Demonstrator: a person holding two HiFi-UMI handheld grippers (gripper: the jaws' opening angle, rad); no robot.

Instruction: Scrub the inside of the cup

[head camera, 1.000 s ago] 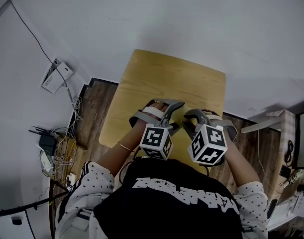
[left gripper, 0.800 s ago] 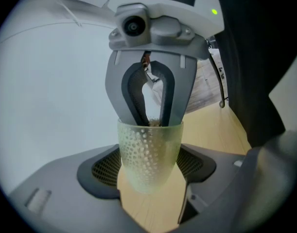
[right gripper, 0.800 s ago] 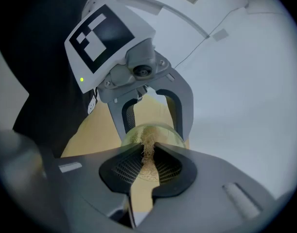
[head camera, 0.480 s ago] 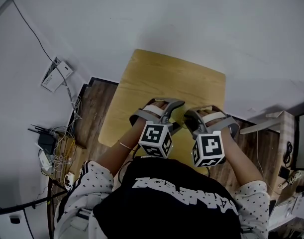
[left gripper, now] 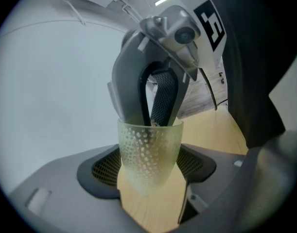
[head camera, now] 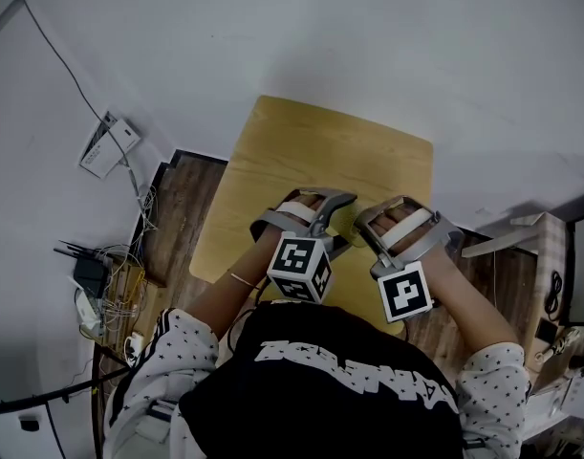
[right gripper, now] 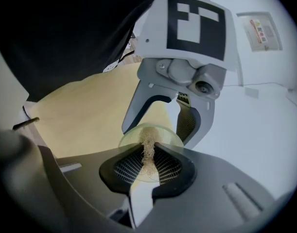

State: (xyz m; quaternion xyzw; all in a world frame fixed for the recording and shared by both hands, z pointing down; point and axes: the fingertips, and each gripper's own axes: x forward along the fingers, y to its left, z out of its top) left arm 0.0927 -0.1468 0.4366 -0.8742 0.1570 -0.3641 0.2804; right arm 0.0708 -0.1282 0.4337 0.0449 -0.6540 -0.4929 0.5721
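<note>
Small table (head camera: 330, 151). Top is light yellow wood, round corners. Stands on dark wood plank floor (head camera: 182, 208). Cup (head camera: 346, 224) over near end of table top, close to person. Cannot tell if cup touches wood. Bunch of wires (head camera: 119, 290) lies on floor, well left of table.

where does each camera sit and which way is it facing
Head view: on the person's head, facing steeply down at the table; forearms and torso show.
Left gripper view: on the left gripper, facing along jaws shut on the cup; right gripper reaches in.
Right gripper view: on the right gripper, facing along jaws shut on a tan scrubber.
Shared: both gripper views show the cup.
</note>
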